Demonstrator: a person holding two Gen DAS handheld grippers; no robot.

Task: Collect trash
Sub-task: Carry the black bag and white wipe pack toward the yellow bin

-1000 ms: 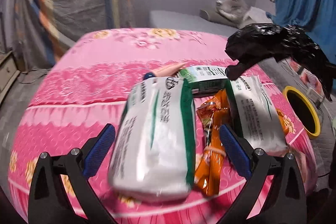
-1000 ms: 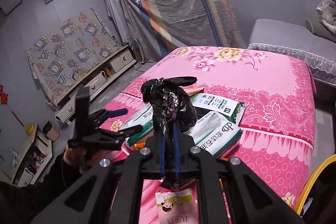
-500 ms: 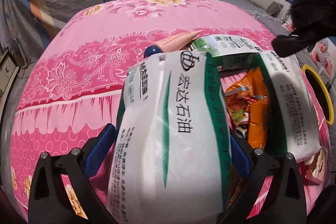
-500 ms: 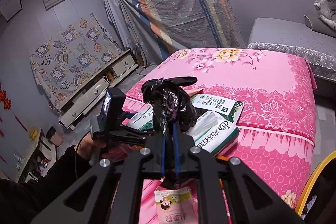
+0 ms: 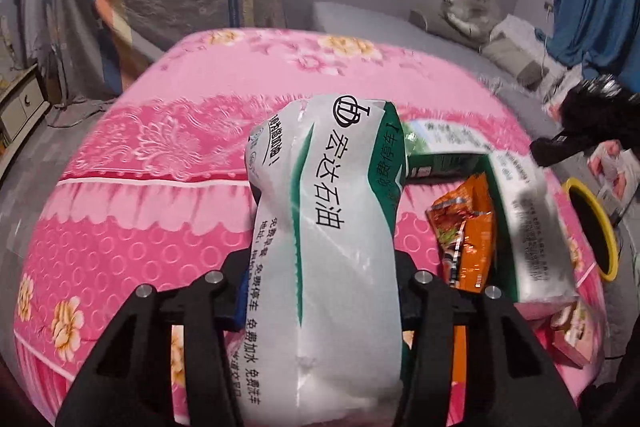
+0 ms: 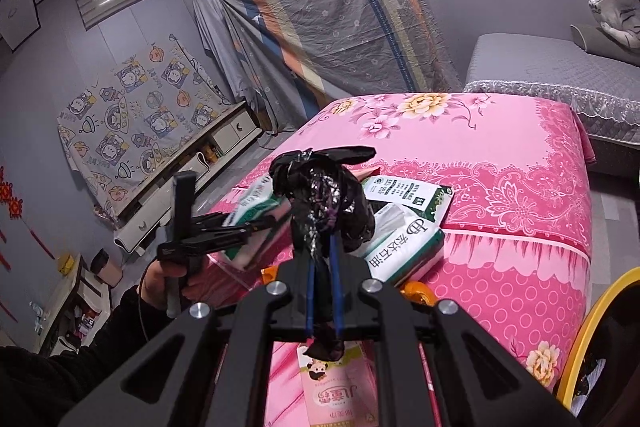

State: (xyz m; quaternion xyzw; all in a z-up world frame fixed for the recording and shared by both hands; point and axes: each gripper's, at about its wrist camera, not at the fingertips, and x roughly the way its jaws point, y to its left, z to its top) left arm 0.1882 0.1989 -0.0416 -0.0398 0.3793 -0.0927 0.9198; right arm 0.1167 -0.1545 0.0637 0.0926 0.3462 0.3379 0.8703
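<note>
My left gripper is shut on a white and green tissue pack and holds it lifted above the pink bed; it shows from the side in the right wrist view. My right gripper is shut on a crumpled black plastic bag, which also shows at the right edge of the left wrist view. A second white and green pack, a green box and an orange snack wrapper lie on the bed.
A yellow-rimmed bin stands off the bed's right side, also at the lower right of the right wrist view. A pink packet lies below my right gripper. A low cabinet lines the left wall.
My left gripper has closed on the tissue pack and lifted it off the bed. The right gripper has kept hold of the black bag, nearly still.
</note>
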